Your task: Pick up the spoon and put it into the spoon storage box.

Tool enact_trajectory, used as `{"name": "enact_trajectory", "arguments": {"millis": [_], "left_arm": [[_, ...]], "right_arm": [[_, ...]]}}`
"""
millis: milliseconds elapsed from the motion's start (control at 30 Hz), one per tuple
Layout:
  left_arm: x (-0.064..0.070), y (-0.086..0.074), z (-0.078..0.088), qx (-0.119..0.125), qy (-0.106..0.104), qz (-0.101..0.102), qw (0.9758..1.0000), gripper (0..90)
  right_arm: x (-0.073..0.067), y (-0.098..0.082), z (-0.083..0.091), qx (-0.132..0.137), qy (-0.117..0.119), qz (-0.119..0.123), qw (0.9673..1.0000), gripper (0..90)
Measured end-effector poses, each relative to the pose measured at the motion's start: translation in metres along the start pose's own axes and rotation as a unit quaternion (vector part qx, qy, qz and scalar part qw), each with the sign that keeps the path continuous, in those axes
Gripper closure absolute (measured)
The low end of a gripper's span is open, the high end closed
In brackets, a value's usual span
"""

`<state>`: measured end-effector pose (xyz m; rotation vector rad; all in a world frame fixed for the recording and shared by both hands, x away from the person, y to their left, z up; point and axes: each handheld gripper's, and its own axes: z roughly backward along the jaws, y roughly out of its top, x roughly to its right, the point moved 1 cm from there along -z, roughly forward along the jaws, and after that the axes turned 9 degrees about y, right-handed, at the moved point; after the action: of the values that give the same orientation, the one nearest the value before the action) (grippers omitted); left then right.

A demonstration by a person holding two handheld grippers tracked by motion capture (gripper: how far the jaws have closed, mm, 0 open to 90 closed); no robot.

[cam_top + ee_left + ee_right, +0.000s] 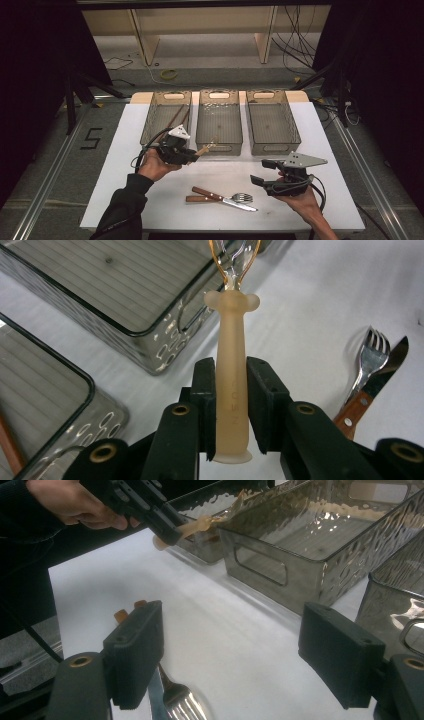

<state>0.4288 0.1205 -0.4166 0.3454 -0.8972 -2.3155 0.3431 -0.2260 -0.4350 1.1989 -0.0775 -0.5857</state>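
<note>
On the left of the high view, the left gripper (pixel 197 156) is held up off the white table (pixel 150 210) in the person's left hand (pixel 152 165), its jaws clamped on the pale, translucent handle of a small utensil (pixel 209 147). In the left gripper view the utensil (pixel 231 380) stands straight between the two black pads, its clear amber-rimmed head pointing away toward the bins. Its tip sits at the near edge of the middle bin (pixel 219 120) – whether it touches the rim I cannot tell. Three smoky plastic bins stand in a row at the far side: the left bin (pixel 166 116) has long brown sticks in it, and the right bin (pixel 272 120) stands just beside the middle one.

Toward the near edge, a wooden-handled knife (pixel 220 198) and a fork (pixel 242 197) lie together, crossing. Further right, the right gripper (pixel 259 171) hovers above the table – its jaws stand well apart with nothing between them
</note>
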Motion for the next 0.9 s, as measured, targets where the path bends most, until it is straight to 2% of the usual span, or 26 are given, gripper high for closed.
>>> {"name": "enact_trajectory", "arguments": {"millis": [300, 467, 700, 900], "left_arm": [[-0.007, 0.009, 0.006, 0.025, 0.01, 0.015, 0.9995, 74.9], [-0.013, 0.02, 0.006, 0.046, 0.01, 0.036, 0.9982, 74.9], [-0.022, 0.039, -0.001, 0.06, 0.016, 0.052, 0.9967, 74.9], [-0.029, 0.051, -0.01, 0.063, 0.024, 0.06, 0.9959, 74.9]], "right_arm": [[0.0, 0.0, 0.0, 0.0, 0.0, 0.0, 1.0, 27.0], [0.0, 0.0, 0.0, 0.0, 0.0, -0.001, 1.0, 27.0], [0.0, 0.0, 0.0, 0.0, 0.001, -0.002, 1.0, 27.0], [0.0, 0.0, 0.0, 0.0, 0.001, -0.001, 1.0, 27.1]]}}
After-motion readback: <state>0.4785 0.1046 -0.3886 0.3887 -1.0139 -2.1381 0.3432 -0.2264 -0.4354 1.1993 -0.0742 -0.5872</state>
